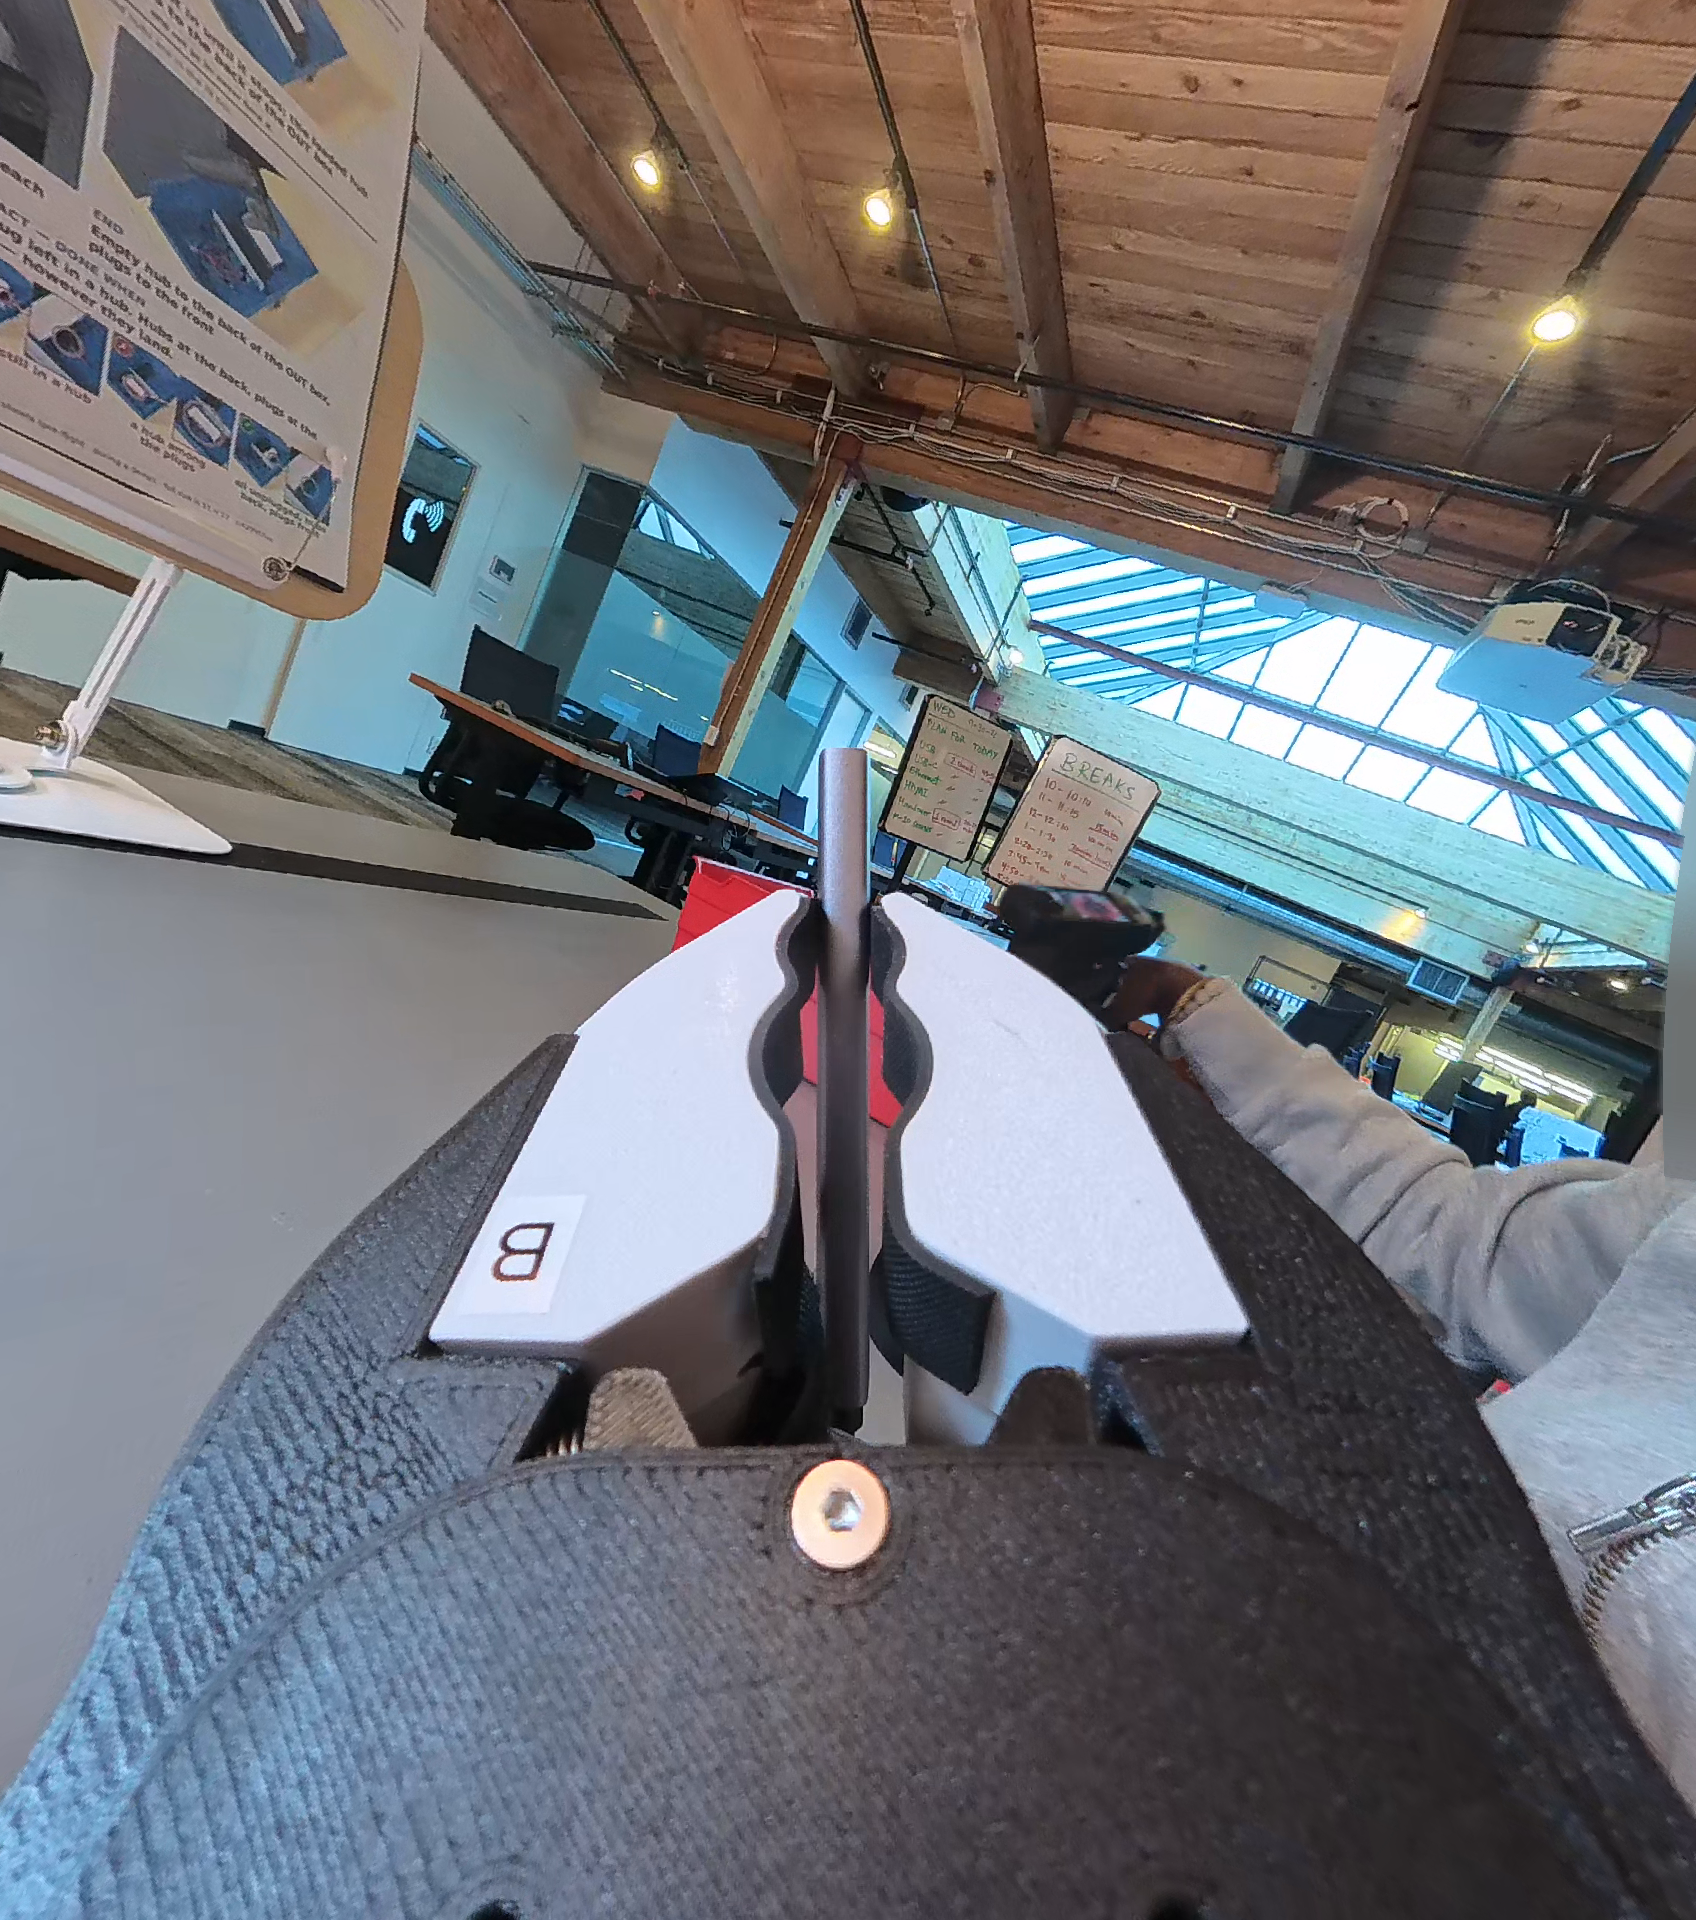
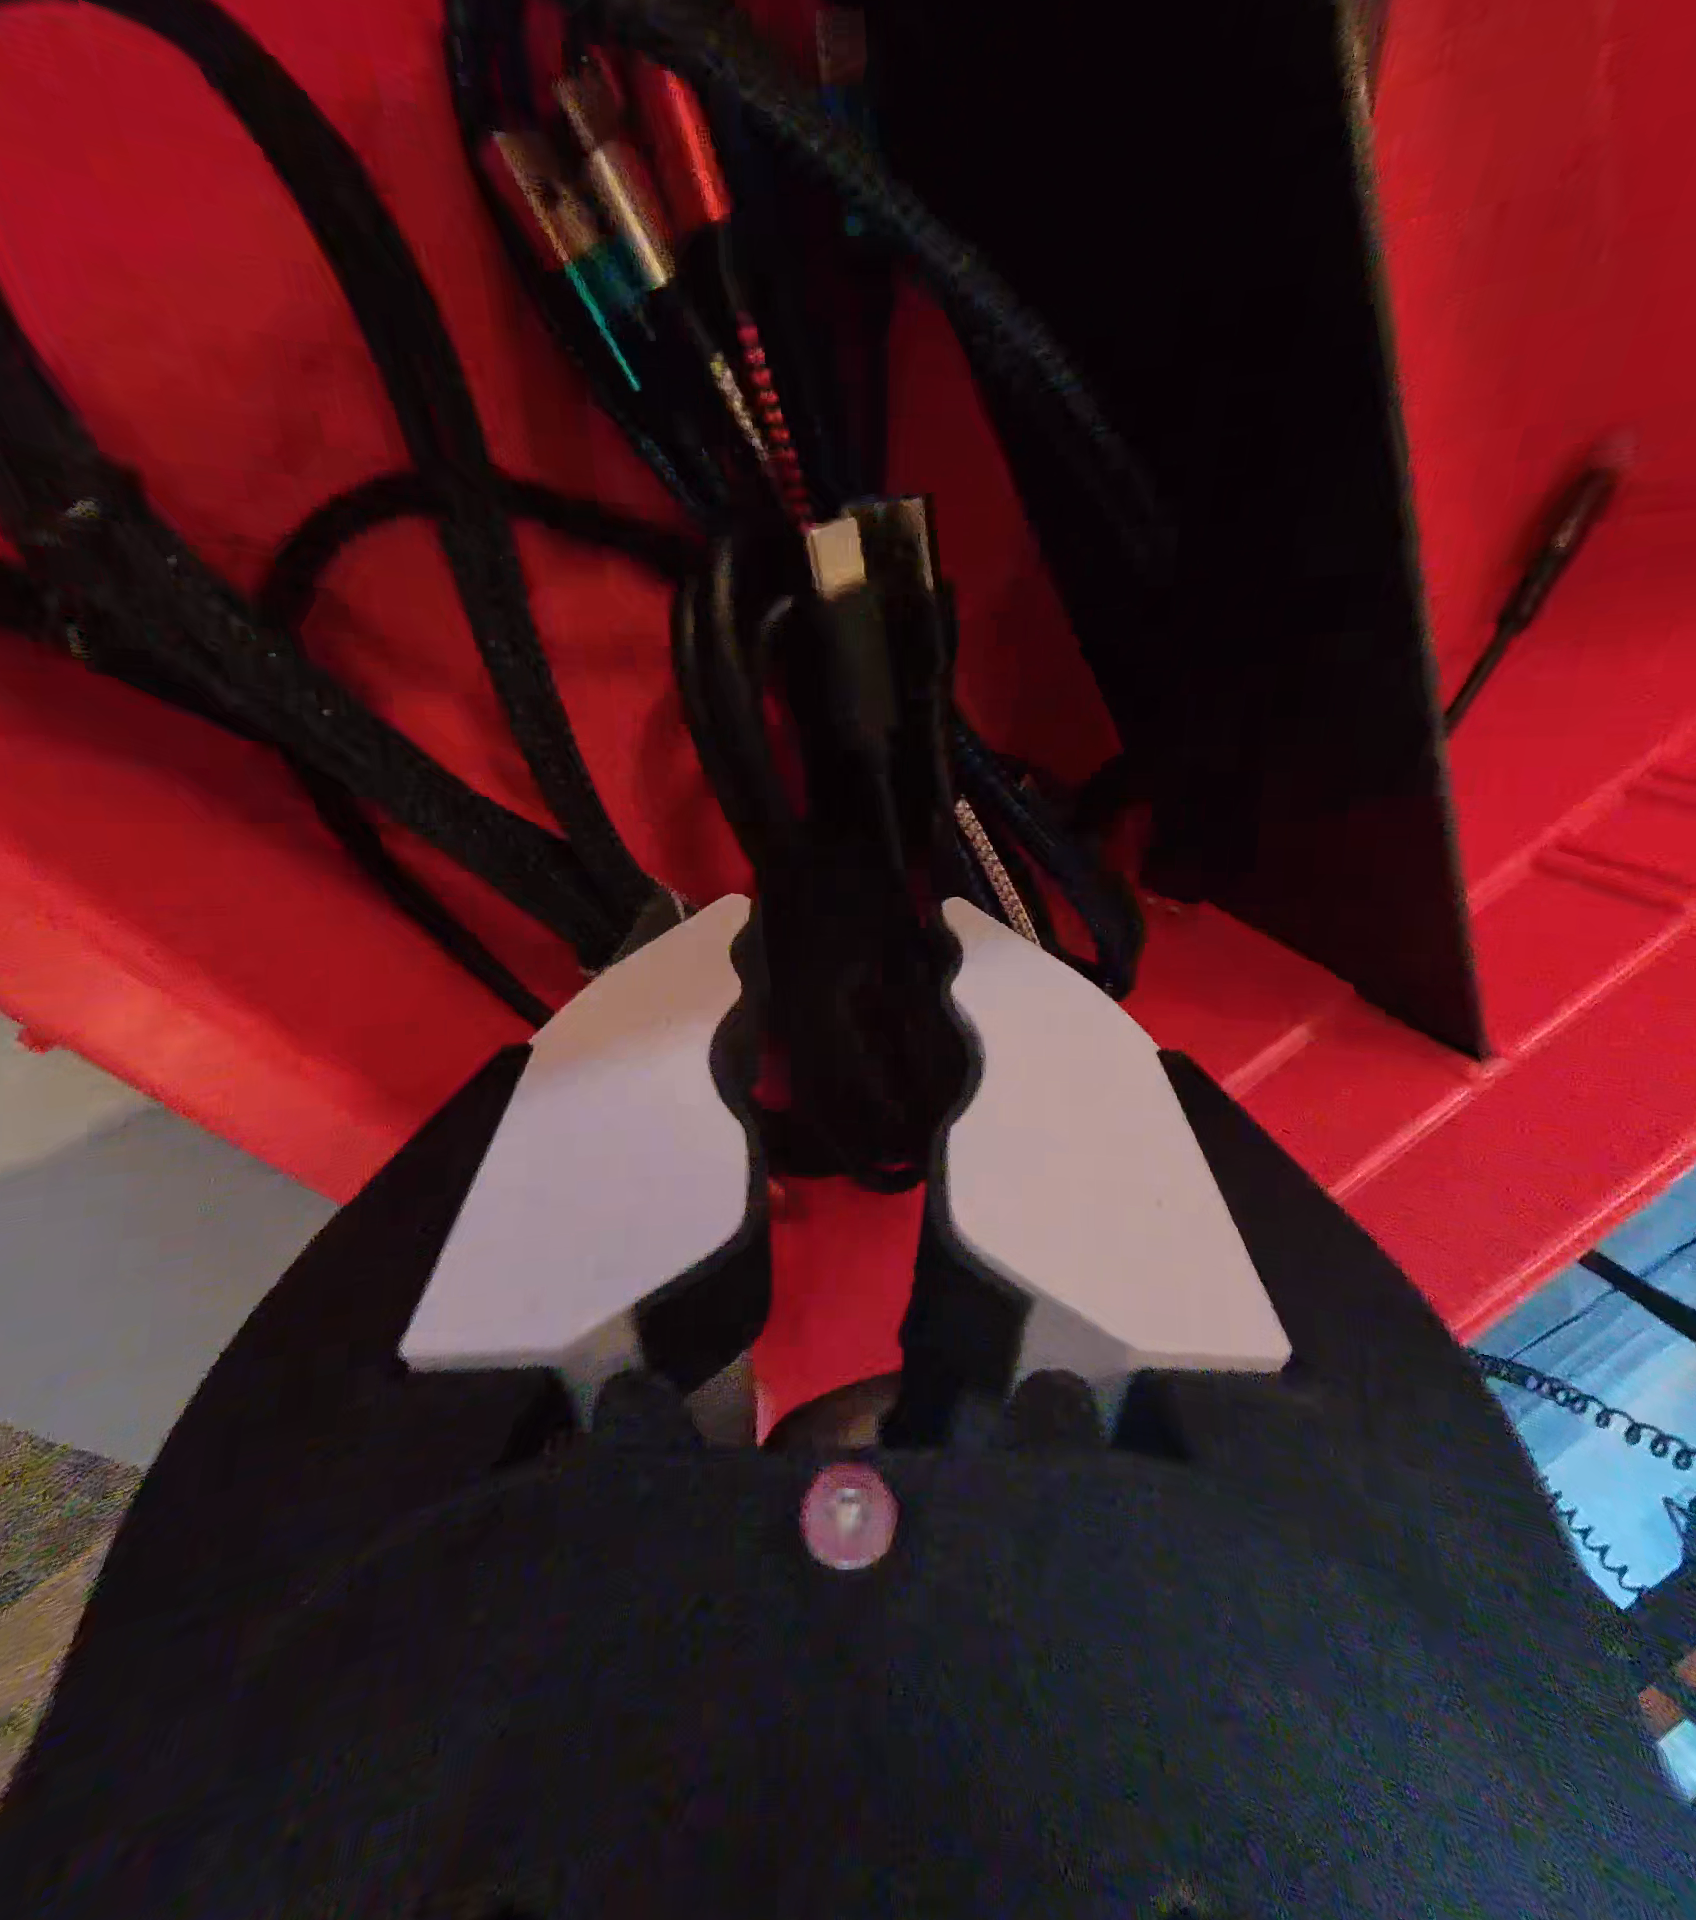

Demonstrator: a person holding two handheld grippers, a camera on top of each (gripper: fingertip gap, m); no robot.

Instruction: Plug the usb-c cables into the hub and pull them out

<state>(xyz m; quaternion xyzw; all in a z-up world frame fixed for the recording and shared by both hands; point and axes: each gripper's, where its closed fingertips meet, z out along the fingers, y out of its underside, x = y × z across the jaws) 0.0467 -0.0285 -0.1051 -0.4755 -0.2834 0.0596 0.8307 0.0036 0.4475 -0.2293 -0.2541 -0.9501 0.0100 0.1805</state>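
- Two grippers are each clamped on something. In the left wrist view we see the left gripper [image 1: 842, 935] closed narrowly on a slim dark grey hub [image 1: 842, 1039]. The hub's long axis runs straight along the fingers, and its far end sticks out past the fingertips, pointing up and away toward the ceiling.
- In the right wrist view our right gripper [image 2: 844, 935] grips a bundled black cable [image 2: 849, 831]. Its silver plug [image 2: 831, 561] points forward, away from the camera, in line with the fingers.
- We see a red bin [image 2: 200, 727] filling most of the right view. Loose black cables [image 2: 470, 582] lie in it, with a cluster of coloured plug ends [image 2: 615, 218] toward its far side, and a black divider [image 2: 1259, 520] stands upright near its right side.
- Only the left view shows us the grey table [image 1: 200, 1143], an instruction board [image 1: 148, 260] on a white stand at the table's far left edge, and a grey sleeve [image 1: 1395, 1174] reaching toward the bin.
- Only the right view shows the bin's contents.
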